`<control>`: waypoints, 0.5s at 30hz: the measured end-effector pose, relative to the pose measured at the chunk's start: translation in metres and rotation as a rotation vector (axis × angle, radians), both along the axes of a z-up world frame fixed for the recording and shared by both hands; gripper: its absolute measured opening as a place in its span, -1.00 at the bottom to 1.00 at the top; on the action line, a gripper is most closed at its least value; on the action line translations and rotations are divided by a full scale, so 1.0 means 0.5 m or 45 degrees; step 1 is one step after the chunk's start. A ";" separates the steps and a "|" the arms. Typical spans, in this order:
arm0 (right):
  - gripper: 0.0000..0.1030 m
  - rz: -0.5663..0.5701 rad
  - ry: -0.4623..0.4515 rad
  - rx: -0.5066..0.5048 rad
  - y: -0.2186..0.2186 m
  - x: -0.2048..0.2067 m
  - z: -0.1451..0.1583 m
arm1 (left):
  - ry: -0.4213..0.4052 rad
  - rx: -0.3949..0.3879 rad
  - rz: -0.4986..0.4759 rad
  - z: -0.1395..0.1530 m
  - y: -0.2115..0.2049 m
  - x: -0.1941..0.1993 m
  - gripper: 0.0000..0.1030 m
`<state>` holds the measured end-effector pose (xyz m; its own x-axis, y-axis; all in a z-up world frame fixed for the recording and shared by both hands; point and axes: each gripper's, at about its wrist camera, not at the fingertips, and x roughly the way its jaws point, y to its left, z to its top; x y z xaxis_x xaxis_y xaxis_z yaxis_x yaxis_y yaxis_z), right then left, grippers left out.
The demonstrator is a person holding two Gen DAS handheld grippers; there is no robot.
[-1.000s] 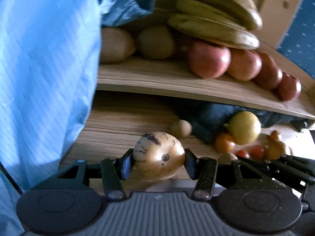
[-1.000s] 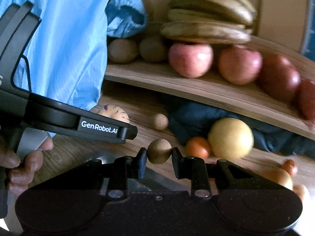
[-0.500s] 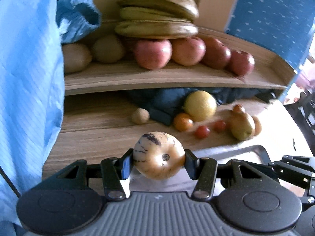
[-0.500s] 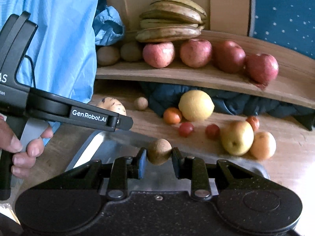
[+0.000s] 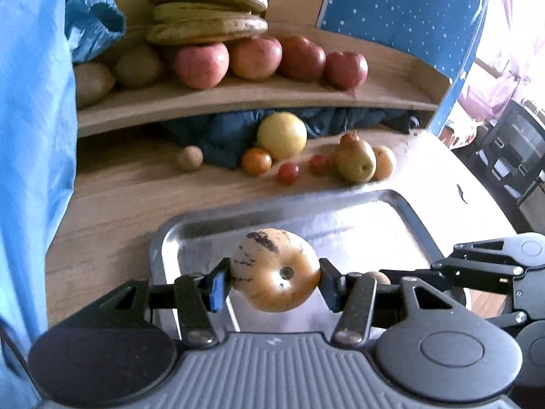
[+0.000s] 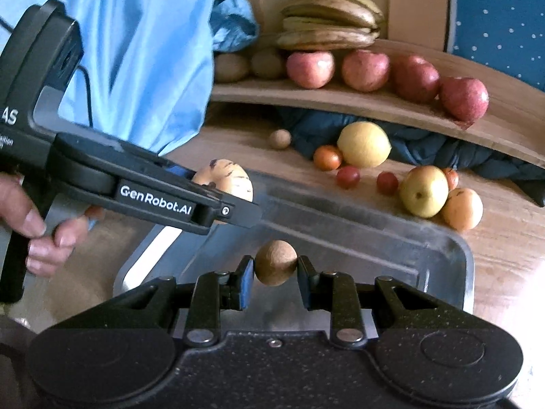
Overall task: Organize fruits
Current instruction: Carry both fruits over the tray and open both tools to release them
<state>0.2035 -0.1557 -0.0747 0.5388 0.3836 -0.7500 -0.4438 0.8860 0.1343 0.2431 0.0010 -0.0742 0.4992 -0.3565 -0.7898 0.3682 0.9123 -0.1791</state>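
Surface: wooden tabletop (image 5: 112, 197), with a steel tray (image 5: 402, 204) low-centre in both views. A curved wooden shelf (image 5: 238, 99) crosses the upper half; on it a stack of bananas (image 5: 207, 10), a row of four red apples (image 5: 272, 58) and two brown fruits (image 5: 115, 71) at its left end. A dark blue cloth (image 5: 224, 139) is bunched under the shelf. Loose on the tabletop mid-frame: a big yellow citrus (image 5: 282, 135), a small orange fruit (image 5: 256, 161), two small red fruits (image 5: 288, 173), a pear (image 5: 356, 161) and a small brown ball (image 5: 189, 157). A light blue sleeve (image 5: 30, 136) fills the left edge; a dotted blue panel (image 5: 402, 17) sits upper right.

Versus a second ago: the tray was barely in frame, now it fills the lower centre under both tongs. The shelf and fruit pile look farther off. Both grips are unchanged.

Left tongs (image 5: 274, 284): about half open, clamped on a tan fruit with dark streaks (image 5: 275, 274), held over the tray's left part. It's roughly round, with no clear long axis; its stem dimple faces the camera.

Right tongs (image 6: 276, 274): narrow, pinching a small round brown fruit (image 6: 276, 262) above the tray. No readable axis.

A hand (image 6: 37, 235) grips the left handle at the right view's left edge.
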 end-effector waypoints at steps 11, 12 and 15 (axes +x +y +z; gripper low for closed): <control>-0.41 0.112 0.075 -0.008 0.012 -0.065 -0.014 | 0.046 0.047 -0.004 -0.027 0.028 -0.089 0.12; -0.41 0.116 0.078 -0.014 0.014 -0.069 -0.017 | 0.051 0.055 0.004 -0.030 0.029 -0.093 0.12; -0.41 0.131 0.092 -0.022 0.021 -0.077 -0.027 | 0.063 0.066 0.023 -0.034 0.036 -0.105 0.12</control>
